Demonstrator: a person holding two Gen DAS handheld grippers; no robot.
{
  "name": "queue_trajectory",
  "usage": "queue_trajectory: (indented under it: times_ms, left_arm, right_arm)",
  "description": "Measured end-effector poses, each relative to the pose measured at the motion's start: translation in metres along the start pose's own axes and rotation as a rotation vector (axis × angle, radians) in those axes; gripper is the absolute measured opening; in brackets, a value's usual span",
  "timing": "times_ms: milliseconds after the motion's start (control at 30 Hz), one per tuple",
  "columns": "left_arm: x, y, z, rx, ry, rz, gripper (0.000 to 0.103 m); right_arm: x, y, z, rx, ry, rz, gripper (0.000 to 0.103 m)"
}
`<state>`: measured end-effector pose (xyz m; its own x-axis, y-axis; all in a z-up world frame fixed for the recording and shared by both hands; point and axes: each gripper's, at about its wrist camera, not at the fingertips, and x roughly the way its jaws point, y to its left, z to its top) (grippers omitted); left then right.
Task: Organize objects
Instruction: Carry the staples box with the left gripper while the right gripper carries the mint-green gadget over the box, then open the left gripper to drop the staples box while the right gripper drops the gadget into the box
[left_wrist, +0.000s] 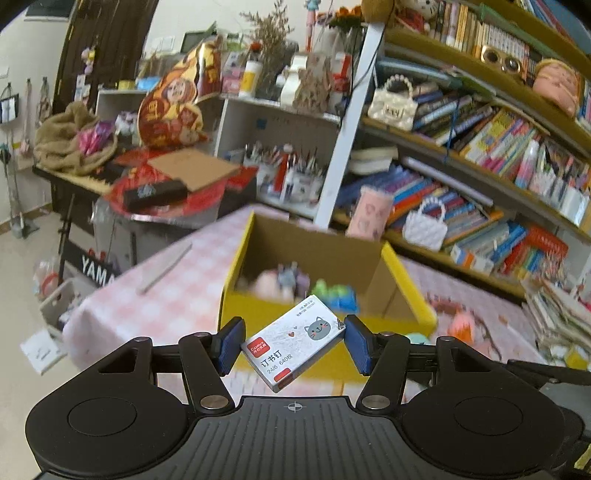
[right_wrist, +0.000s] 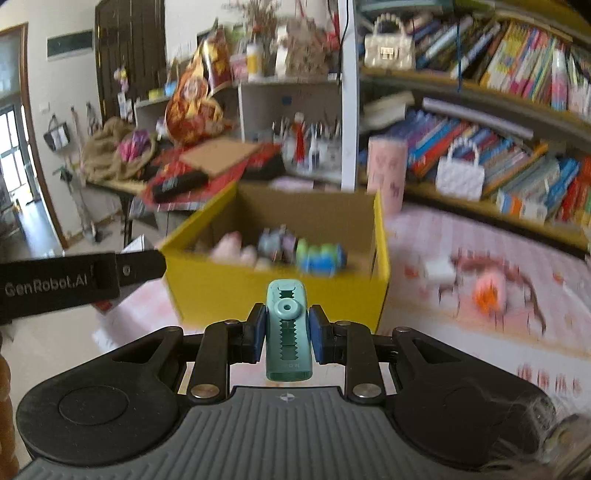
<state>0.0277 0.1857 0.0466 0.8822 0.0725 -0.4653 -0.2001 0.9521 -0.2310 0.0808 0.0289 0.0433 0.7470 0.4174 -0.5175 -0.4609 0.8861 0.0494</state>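
Note:
My left gripper (left_wrist: 293, 343) is shut on a small white staple box (left_wrist: 291, 343) with a grey cat face and a red label, held tilted between the blue pads (left_wrist: 232, 343). My right gripper (right_wrist: 288, 334) is shut on a teal plastic stationery piece (right_wrist: 289, 332), held upright. Both hang in the air on the near side of a yellow cardboard box (left_wrist: 410, 284) (right_wrist: 207, 284) on the pink checked tablecloth (left_wrist: 177, 291). Inside the box lie blurred small toys, among them a green and blue one (right_wrist: 321, 256).
Bookshelves (left_wrist: 480, 155) packed with books and small white handbags fill the right. A cluttered side table (left_wrist: 166, 181) stands behind the box. Small pink and orange items (right_wrist: 487, 290) lie on the cloth to the right. The other gripper's black body (right_wrist: 74, 280) shows at left.

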Motion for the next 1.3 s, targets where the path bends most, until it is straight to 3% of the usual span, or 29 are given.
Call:
queue_trajectory:
  times_ms: [167,300,567,800,967,1033,1133,1300]
  left_arm:
    - [0.029,-0.01,0.028,0.004,-0.048,0.018,0.057]
    - [0.062,-0.017,0.044,-0.022,-0.037,0.036,0.057]
    - [0.136,-0.019,0.052,0.007,0.102,0.116,0.058]
    - [0.169,-0.015,0.042,-0.025,0.196,0.145,0.058]
    - [0.179,-0.021,0.038,0.002,0.229,0.147,0.061]
    - [0.178,-0.023,0.037,0.008,0.234,0.13,0.066]
    - [0.169,-0.027,0.041,0.019,0.193,0.14,0.072]
    - [0.141,-0.025,0.05,-0.007,0.099,0.117,0.073]
  right_arm:
    - [0.026,-0.015,0.036,-0.013,-0.047,0.005,0.023]
    - [0.063,-0.022,0.052,-0.031,-0.001,0.048,0.023]
    - [0.148,-0.03,0.054,-0.107,0.189,0.087,0.023]
    - [0.181,-0.033,0.051,-0.143,0.278,0.143,0.024]
    - [0.185,-0.038,0.048,-0.134,0.274,0.144,0.024]
    - [0.181,-0.04,0.047,-0.136,0.24,0.142,0.031]
    - [0.17,-0.04,0.049,-0.142,0.186,0.127,0.036]
    - [0.143,-0.038,0.054,-0.135,0.117,0.108,0.035]
